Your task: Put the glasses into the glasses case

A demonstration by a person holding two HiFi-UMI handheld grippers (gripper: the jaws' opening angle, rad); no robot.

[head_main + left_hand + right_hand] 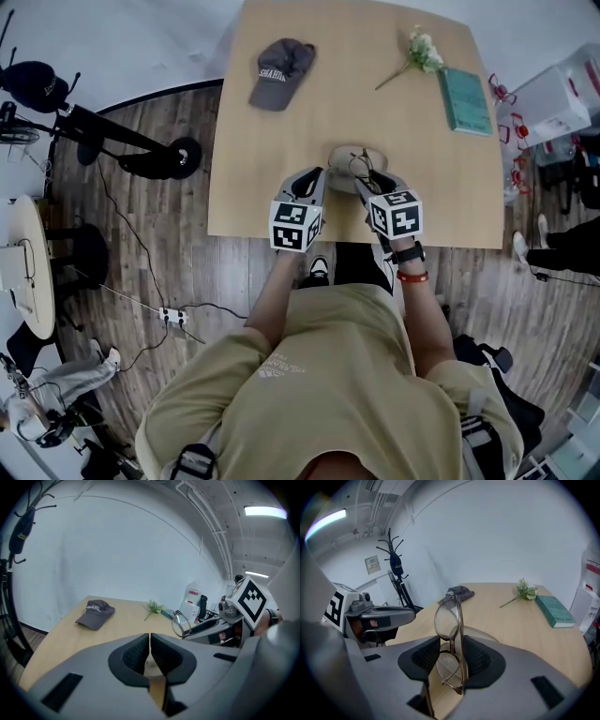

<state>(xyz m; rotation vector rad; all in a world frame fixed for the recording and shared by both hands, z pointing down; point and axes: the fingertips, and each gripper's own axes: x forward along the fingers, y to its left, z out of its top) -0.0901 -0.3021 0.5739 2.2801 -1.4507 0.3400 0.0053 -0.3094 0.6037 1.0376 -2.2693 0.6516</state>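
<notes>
Your right claw [451,656] is pinching the glasses [449,620]. They are folded and stand on edge between the pads, with one lens rising above the jaws. Your left claw [149,656] has its jaws pressed together. Some beige of the case [349,157] shows low behind the pads, but I cannot tell whether any of it is pinched.

The pickup looks done. What is left is getting the glasses into the case, and closing it if that is wanted. The glasses are in the air just on your side of the case, not yet inside. The case seems to lie with its mouth up, though how far it is open is hard to tell.

The case sits on the table [281,187] near the edge closest to you, with a claw tight on either side of it. You have little room to swing sideways, so I judge that coming in from above would be the cleaner path. If you let go short of the case, the glasses could go over that near edge. The cap [280,72], flower [422,49] and book [466,99] lie well apart toward the far side, with bare wood between them and the case.
</notes>
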